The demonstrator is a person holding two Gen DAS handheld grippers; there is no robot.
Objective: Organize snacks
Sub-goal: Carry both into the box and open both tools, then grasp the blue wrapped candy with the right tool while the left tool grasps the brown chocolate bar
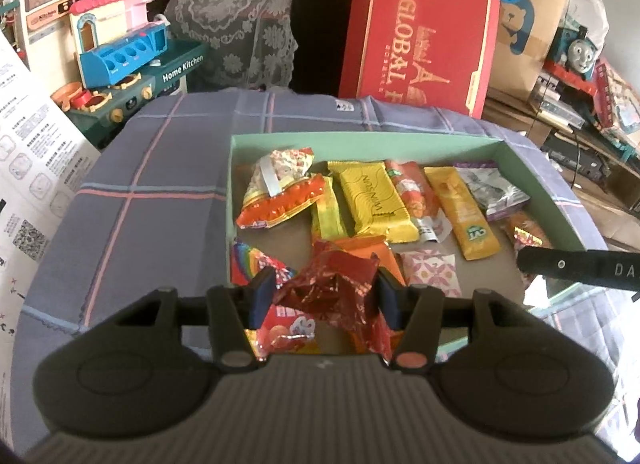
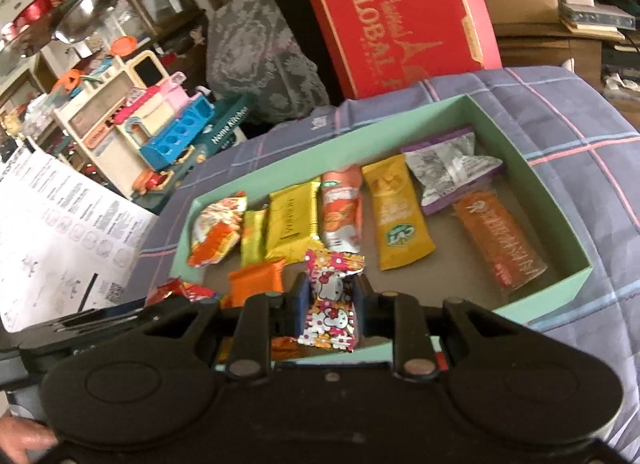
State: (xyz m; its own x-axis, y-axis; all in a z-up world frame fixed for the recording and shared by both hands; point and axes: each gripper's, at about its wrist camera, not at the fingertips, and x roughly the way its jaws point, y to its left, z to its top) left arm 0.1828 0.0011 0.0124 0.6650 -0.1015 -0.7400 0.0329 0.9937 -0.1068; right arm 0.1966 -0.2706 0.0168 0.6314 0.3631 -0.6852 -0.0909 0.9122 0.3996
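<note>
We are in the placing step: each gripper carries one snack above the shallow mint-green cardboard box that rests on the purple plaid cloth covering the table.

The left gripper is clamped on a crumpled red foil wrapper; its blue pads press the wrapper from both sides. In the left wrist view it sits at lower centre, over the near end of the box.

The right gripper is closed tight on a small white packet printed with red flowers and a cartoon cat. In the right wrist view the packet stands upright at lower centre, over the near edge of the box.

In the right wrist view, the far row of the box holds, from left to right, an orange-and-white pouch, a yellow-green bar, a gold bar, an orange sachet, a yellow stick pack, a purple-edged silver pouch and a clear-ended orange bar. A second row has begun with a flat orange packet near the front.

We judge that the next move calls for lowering each snack onto bare box floor in the near row, beside the packets there and not on top of them. The bare floor right of centre suits the cat packet. Each gripper should part only once its snack rests on the floor. The crumpled foil may cling to a pad, so we should lift clear slowly.
</note>
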